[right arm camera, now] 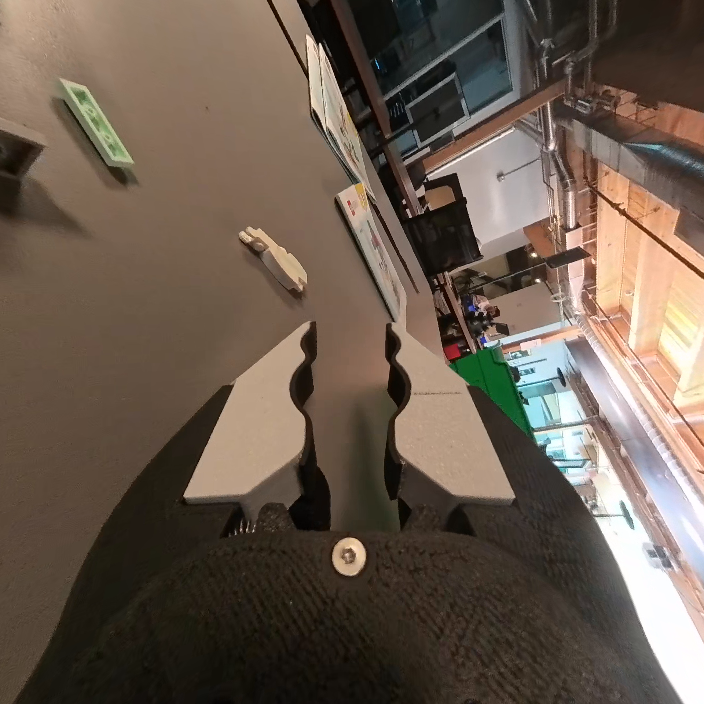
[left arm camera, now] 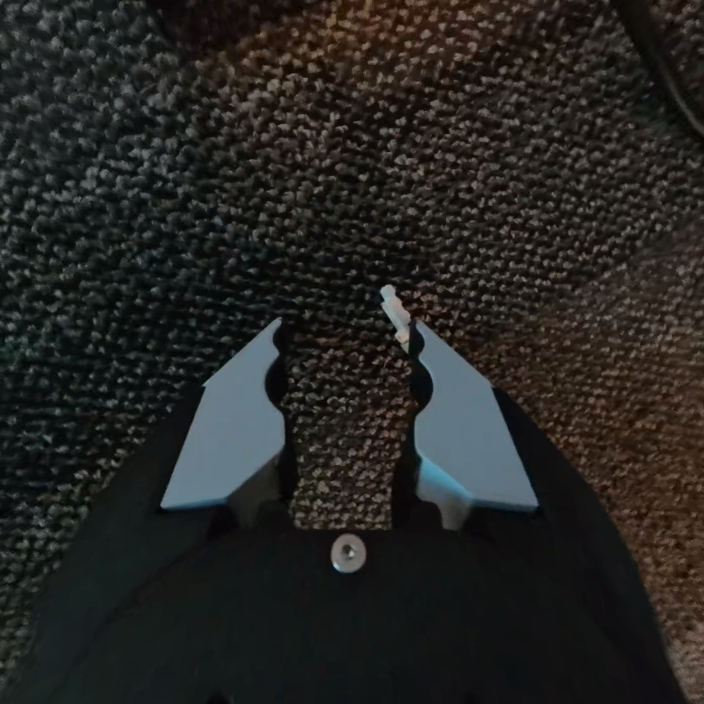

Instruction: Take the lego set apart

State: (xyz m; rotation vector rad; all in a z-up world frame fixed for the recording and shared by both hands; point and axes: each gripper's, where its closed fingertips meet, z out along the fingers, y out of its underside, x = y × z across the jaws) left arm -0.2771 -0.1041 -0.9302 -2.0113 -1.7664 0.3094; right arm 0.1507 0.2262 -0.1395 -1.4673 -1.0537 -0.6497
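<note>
Fingers [left arm camera: 244, 404] of our left gripper [left arm camera: 348, 324] spread wide above dark speckled carpet [left arm camera: 343, 171], with a small white lego pin [left arm camera: 394, 310] touching the right fingertip. Our right gripper [right arm camera: 350, 327] also stands parted, empty, over the grey table [right arm camera: 171, 266]. Beyond lie a white lego piece [right arm camera: 278, 263], farther left a green lego plate [right arm camera: 97, 124], and booklets [right arm camera: 371, 255] at the far edge.

Booklet [right arm camera: 371, 251] print — none legible
</note>
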